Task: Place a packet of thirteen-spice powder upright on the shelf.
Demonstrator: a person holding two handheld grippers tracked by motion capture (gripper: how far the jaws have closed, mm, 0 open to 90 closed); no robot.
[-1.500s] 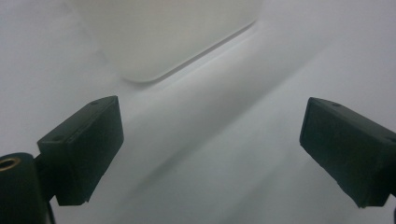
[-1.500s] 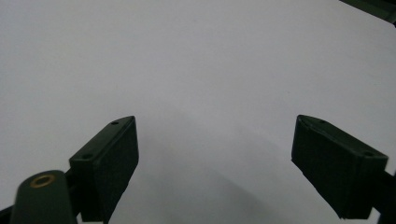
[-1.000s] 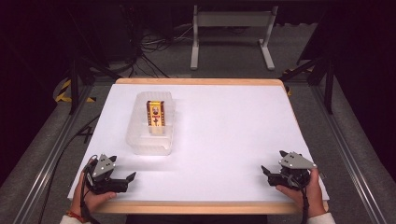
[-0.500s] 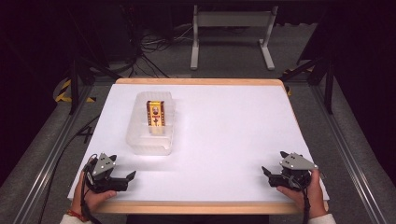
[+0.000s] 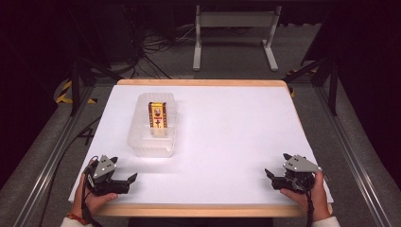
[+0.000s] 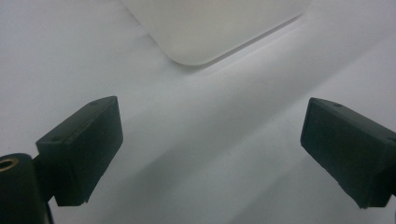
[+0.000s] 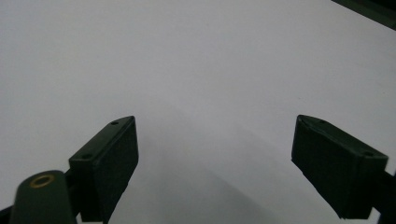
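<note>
Translucent plastic container (image 5: 152,126) lies on the left half of the white table (image 5: 227,142), lid on, a small yellow-and-red box (image 5: 157,115) visible inside toward its far end; nothing touches it. Left gripper (image 5: 126,182) rests at the near-left edge, jaws wide apart and empty; in the left gripper view a rounded corner of the container (image 6: 205,32) sits ahead of the gap, near but apart. Right gripper (image 5: 270,178) rests at the near-right edge, jaws likewise spread with nothing between them; well apart from the container, bare table ahead of it.

Step in hand, as I judge: the start, before any reach; both tools parked, work on the container not yet begun.

Container's long axis runs near-to-far across the table, tilted very slightly; near short end faces the left gripper; the box inside lies along the same line.

Next move likely calls for the left gripper to advance a short way to the near end; the right has to cross much of the table to steady or open it; smooth walls may slip in a shallow pinch.
</note>
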